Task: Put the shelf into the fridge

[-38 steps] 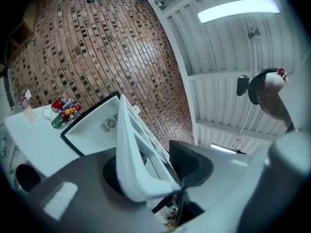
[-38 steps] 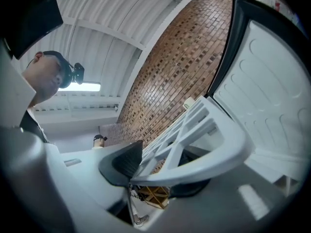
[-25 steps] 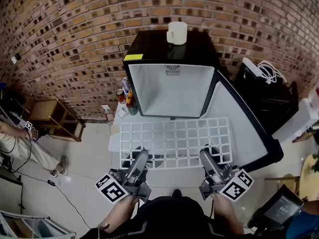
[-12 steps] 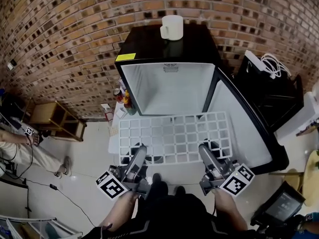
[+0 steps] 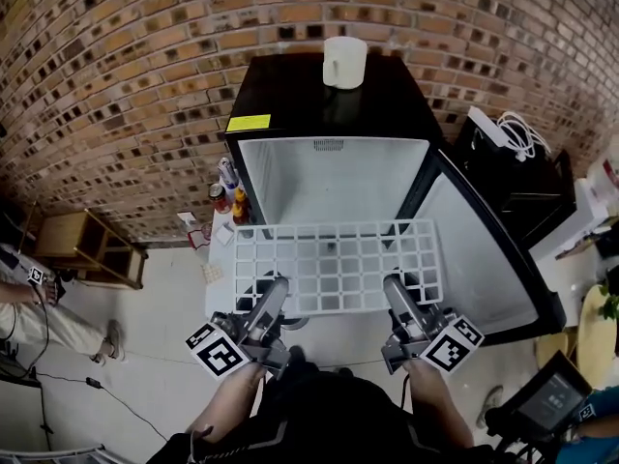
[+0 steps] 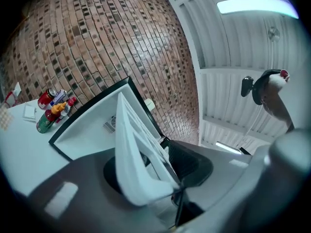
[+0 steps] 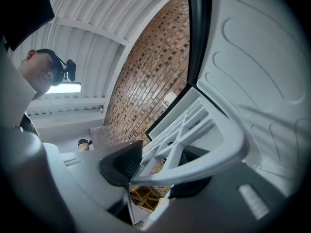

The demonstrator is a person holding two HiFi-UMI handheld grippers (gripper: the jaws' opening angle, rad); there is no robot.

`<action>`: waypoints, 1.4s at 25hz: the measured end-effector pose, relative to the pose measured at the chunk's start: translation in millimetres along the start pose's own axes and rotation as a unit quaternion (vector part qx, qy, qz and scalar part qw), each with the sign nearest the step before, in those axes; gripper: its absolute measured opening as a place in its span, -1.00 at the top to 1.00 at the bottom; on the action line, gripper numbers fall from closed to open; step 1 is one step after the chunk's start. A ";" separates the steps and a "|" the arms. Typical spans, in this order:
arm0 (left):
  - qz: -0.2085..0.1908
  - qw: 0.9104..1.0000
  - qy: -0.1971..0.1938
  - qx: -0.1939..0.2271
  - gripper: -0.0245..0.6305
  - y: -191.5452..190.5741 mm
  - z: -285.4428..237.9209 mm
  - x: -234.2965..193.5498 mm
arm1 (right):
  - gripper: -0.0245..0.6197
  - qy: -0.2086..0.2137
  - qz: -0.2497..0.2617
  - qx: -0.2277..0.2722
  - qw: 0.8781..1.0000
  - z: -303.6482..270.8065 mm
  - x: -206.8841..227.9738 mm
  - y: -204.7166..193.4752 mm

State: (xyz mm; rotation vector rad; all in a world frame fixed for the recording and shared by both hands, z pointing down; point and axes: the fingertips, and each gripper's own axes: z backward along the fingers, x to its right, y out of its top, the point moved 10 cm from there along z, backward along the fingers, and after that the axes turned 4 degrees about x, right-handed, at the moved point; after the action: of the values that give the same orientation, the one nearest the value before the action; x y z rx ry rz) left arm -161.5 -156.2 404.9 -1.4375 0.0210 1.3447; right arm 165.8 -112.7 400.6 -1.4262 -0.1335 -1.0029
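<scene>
Backing onto the brick wall [image 5: 126, 85] at twelve o'clock, the black fridge [image 5: 329, 104] stands with its door [image 5: 484, 259] swung out toward four o'clock, showing the white inside. Held level in front of that opening at six o'clock is the white grid shelf [image 5: 334, 264], with the left hand-held gripper [image 5: 274, 290] clamped on its near edge at seven o'clock and the right hand-held gripper [image 5: 395, 288] clamped there at five o'clock. Smaller still, a white mug [image 5: 344, 62] sits on the fridge top, and a few bottles [image 5: 232, 201] stand at the fridge's nine o'clock side.
</scene>
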 end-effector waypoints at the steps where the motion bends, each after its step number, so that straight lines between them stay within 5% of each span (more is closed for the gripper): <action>1: 0.003 1.000 0.002 -0.003 0.51 3.2 0.1 -6.7 | 0.38 -0.006 -0.001 -0.001 1.000 -5.0 0.5 -3.9; 17: 0.054 0.997 0.007 -0.048 0.55 18.5 -24.9 -98.9 | 0.39 -0.069 -0.018 -0.001 0.997 -59.1 34.5 -46.2; 35: 0.081 0.994 0.039 -0.061 0.54 -18.3 -79.9 -140.8 | 0.39 -0.099 -0.040 -0.027 0.994 -75.2 111.4 -33.0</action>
State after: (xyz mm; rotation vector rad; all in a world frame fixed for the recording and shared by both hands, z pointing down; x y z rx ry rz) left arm -144.9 -290.9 495.1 -1.6192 0.1106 1.4415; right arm 176.5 -226.0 479.3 -1.5790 -0.3140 -0.9342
